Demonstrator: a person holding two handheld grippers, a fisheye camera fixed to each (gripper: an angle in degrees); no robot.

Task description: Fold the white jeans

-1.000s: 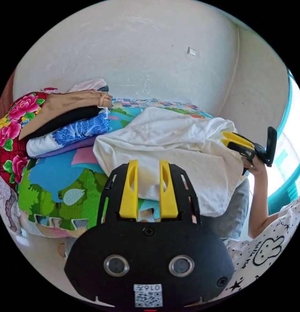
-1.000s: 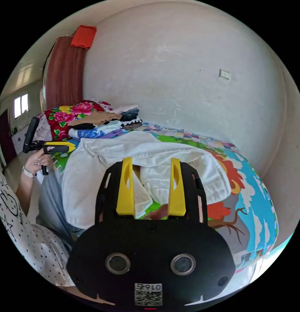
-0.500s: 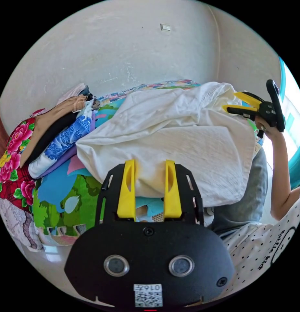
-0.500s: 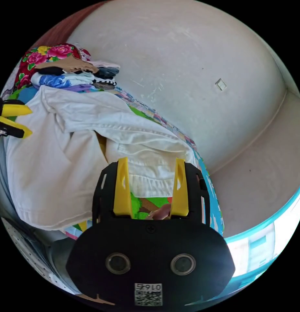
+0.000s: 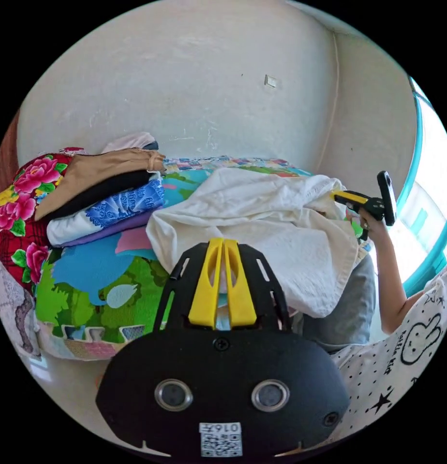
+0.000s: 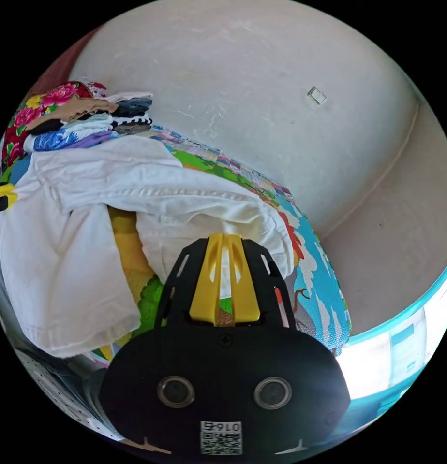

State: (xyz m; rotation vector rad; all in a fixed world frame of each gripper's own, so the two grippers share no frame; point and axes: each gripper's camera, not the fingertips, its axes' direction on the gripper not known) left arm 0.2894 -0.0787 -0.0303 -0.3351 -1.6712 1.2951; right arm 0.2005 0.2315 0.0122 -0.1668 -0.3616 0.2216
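- White jeans [image 5: 262, 217]: lie crumpled across a bed covered by a bright cartoon-print sheet [image 5: 88, 270]; one part hangs over the near edge of the bed.
- Left gripper [image 5: 223, 244]: yellow jaws drawn together at the tips, pinching the near edge of the white fabric. In the right gripper view its yellow tip [image 6: 3, 192] shows at the picture's left edge, against the jeans [image 6: 136, 193].
- Right gripper [image 6: 224, 239]: jaws closed at the tips on a fold of the jeans near the thick stitched band. In the left gripper view it [image 5: 340, 195] meets the far end of the garment, held by a hand [image 5: 371, 224].
- Stack of folded clothes [image 5: 97, 193]: tan, black, blue-patterned and purple layers, beside the jeans and leaning on a red floral pillow [image 5: 15, 208].
- Background: pale plastered wall [image 5: 185, 82]; a person's dotted white sleeve [image 5: 402, 348].
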